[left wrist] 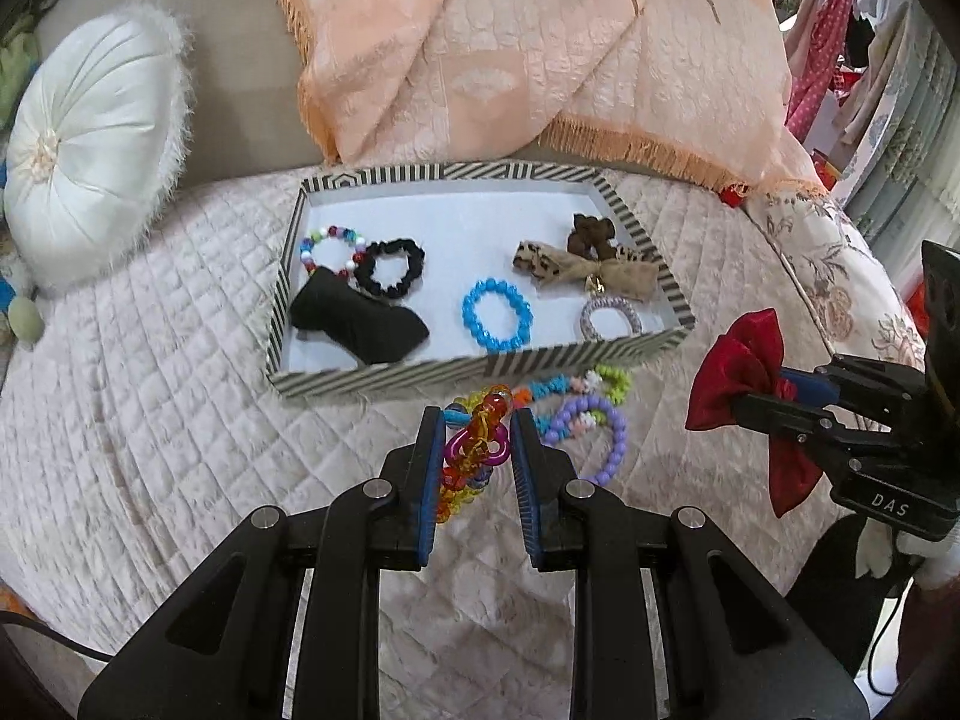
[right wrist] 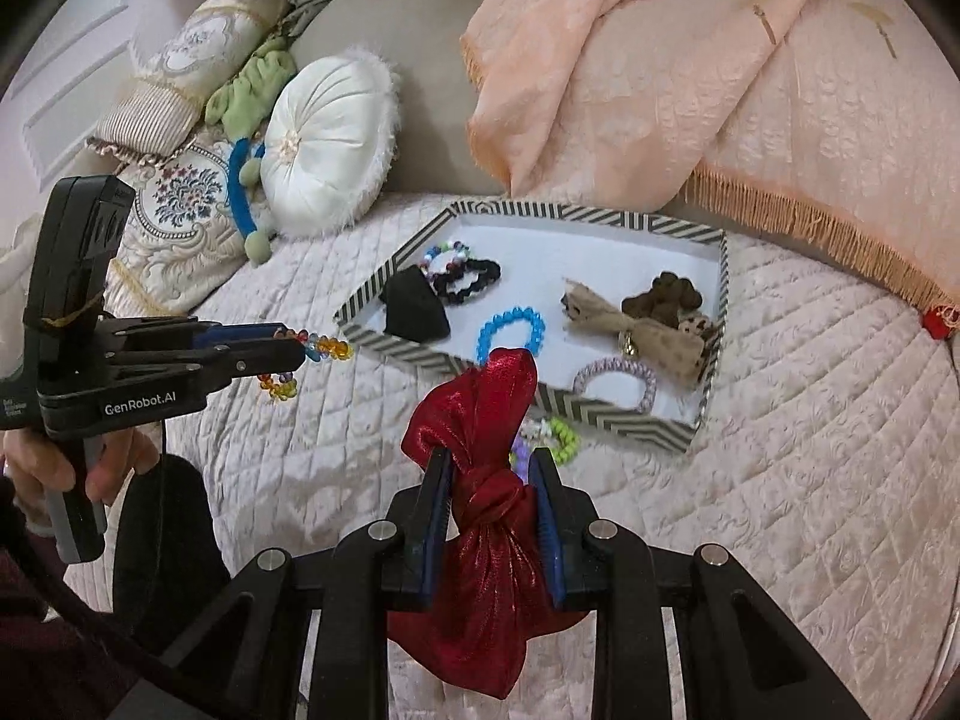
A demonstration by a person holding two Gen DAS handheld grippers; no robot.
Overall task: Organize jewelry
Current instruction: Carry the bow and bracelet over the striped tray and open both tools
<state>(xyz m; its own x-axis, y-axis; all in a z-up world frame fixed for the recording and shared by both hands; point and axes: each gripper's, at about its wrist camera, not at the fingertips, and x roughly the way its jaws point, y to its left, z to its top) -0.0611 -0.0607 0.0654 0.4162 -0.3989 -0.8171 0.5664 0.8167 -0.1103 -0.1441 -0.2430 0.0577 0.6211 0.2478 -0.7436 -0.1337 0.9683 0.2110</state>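
Above one striped tray [left wrist: 384, 381], left gripper [left wrist: 477, 420] pinches one bead bracelet [left wrist: 474, 450], right gripper [right wrist: 491, 468] one red bow [right wrist: 489, 516].

Readable lettering, two spots only, both on the grippers' black bodies.

- Left gripper [right wrist: 312, 351], seen from the right wrist view: white print "GenRobot.AI" on the lower side plate of the body, just above the person's hand [right wrist: 78, 468]. A smaller block of white print sits at the far left edge of the same body, too small to read.
- Right gripper [left wrist: 774, 396], seen from the left wrist view: white letters "DAS" on the lower front face of the body; the rest of the word, if any, runs out of sight.

No other text, numbers or labels legible on anything else.
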